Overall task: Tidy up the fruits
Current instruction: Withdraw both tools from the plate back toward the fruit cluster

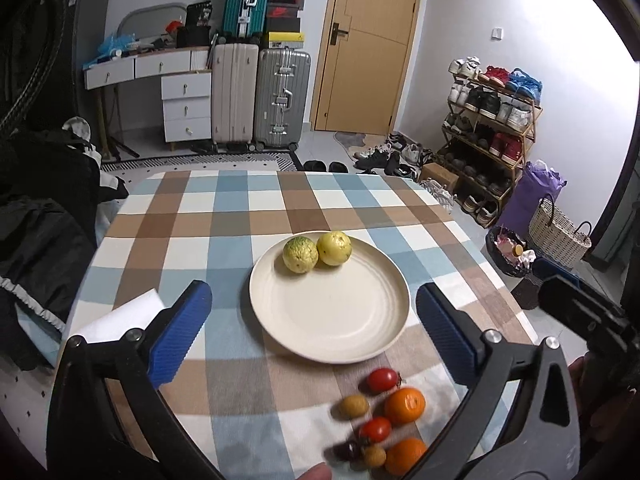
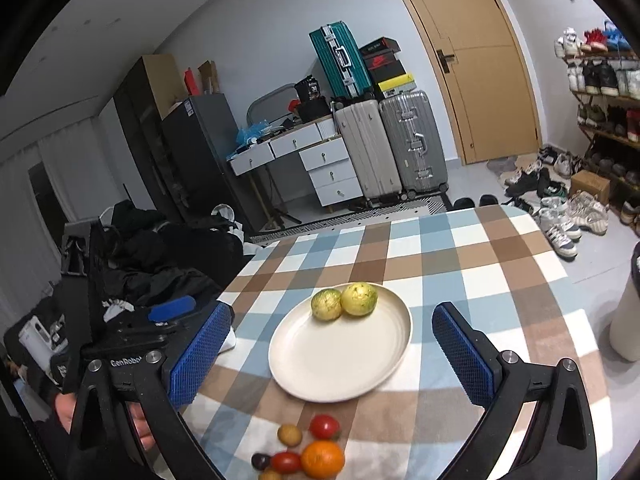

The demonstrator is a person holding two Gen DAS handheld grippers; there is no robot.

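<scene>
Both sets of tongs stand spread wide with nothing between their blue pads: the left tongs [image 1: 314, 328] frame the cream plate [image 1: 340, 320] in the left wrist view, and the right tongs [image 2: 332, 348] frame the same plate in the right wrist view.

Two green-yellow guavas [image 1: 316, 252] already sit touching each other on the plate's far rim, a little above the frame centre.

What remains is the loose cluster on the checked bench [image 1: 200, 216], just beside the plate's near edge. In the left view it sits at lower right, under the right-hand finger: a cherry tomato [image 1: 383, 379], a small brown round fruit [image 1: 354, 406], an orange [image 1: 405, 405], a second tomato [image 1: 375, 430] and a second orange [image 1: 406, 456].

In the right view the cluster sits at bottom centre, squarely between the fingers, so the right tongs look better lined up. Either pair would have to tip down and draw back toward the camera. The fruits are round, so no axis matters; crowding does.
</scene>
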